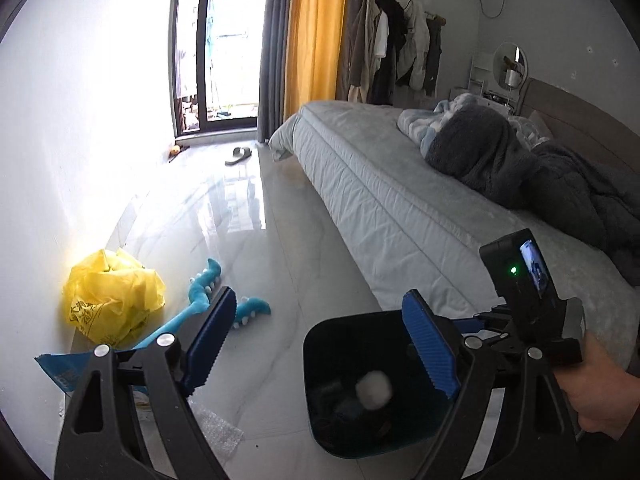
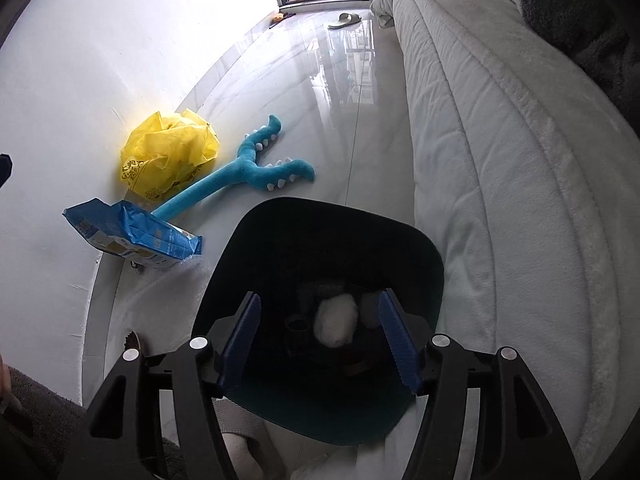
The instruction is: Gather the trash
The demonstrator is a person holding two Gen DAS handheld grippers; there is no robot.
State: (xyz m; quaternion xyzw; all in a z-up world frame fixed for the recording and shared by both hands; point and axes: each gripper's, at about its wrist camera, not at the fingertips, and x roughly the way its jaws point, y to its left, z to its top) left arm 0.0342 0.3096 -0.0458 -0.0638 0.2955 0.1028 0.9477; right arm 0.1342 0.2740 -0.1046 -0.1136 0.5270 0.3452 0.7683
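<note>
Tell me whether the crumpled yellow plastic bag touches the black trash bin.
Apart. The right wrist view shows bare floor between the yellow plastic bag and the black trash bin.

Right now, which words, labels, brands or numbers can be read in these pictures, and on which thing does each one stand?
No text can be read with certainty.
yellow plastic bag: dark print and a round sign, too crumpled and small to read.
blue package: white print and a pale panel, too blurred to read.
small screen on the right gripper's camera: only a tiny picture, no readable text.
</note>
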